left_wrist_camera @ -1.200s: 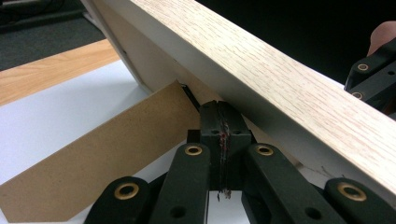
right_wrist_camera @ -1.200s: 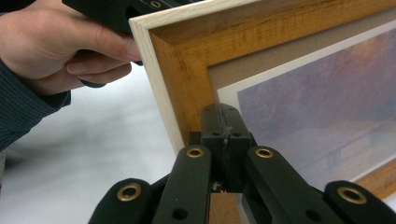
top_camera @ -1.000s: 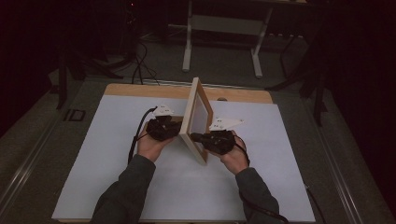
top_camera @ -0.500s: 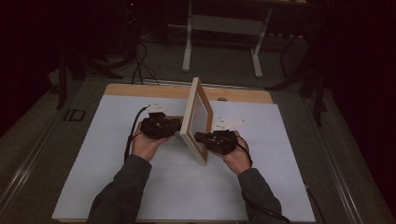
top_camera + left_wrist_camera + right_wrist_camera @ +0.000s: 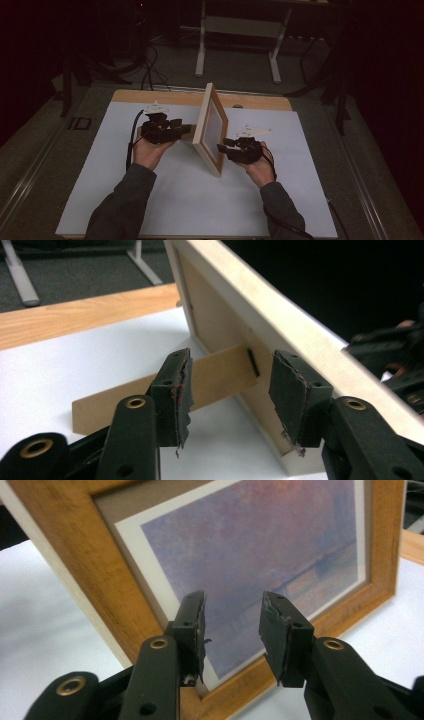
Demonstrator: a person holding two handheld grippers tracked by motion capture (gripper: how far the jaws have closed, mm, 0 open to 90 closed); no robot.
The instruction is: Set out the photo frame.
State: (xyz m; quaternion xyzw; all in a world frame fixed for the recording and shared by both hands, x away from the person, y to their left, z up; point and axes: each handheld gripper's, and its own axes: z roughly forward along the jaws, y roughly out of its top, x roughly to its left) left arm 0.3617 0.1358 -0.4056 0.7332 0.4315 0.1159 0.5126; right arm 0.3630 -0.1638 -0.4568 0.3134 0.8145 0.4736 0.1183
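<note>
**Frame stood between your grippers**

High view: the light wooden picture frame [image 5: 210, 129] stood on the white table [image 5: 100, 195].

Left gripper view: your left gripper [image 5: 227, 390] gaped, empty, at its brown cardboard easel strut [image 5: 215, 377].

Right gripper view: your right gripper [image 5: 231, 632] faced the picture, parted, empty.

I see a desk [image 5: 150, 97] with a wooden top showing as a strip along its far edge, in the upper middle of the frame. A white sheet [image 5: 100, 165] covers nearly all of it. At frame centre a wooden picture frame [image 5: 206, 127] stands on the sheet, tilted, its brown prop strut [image 5: 150, 390] reaching the white surface behind it.
</note>
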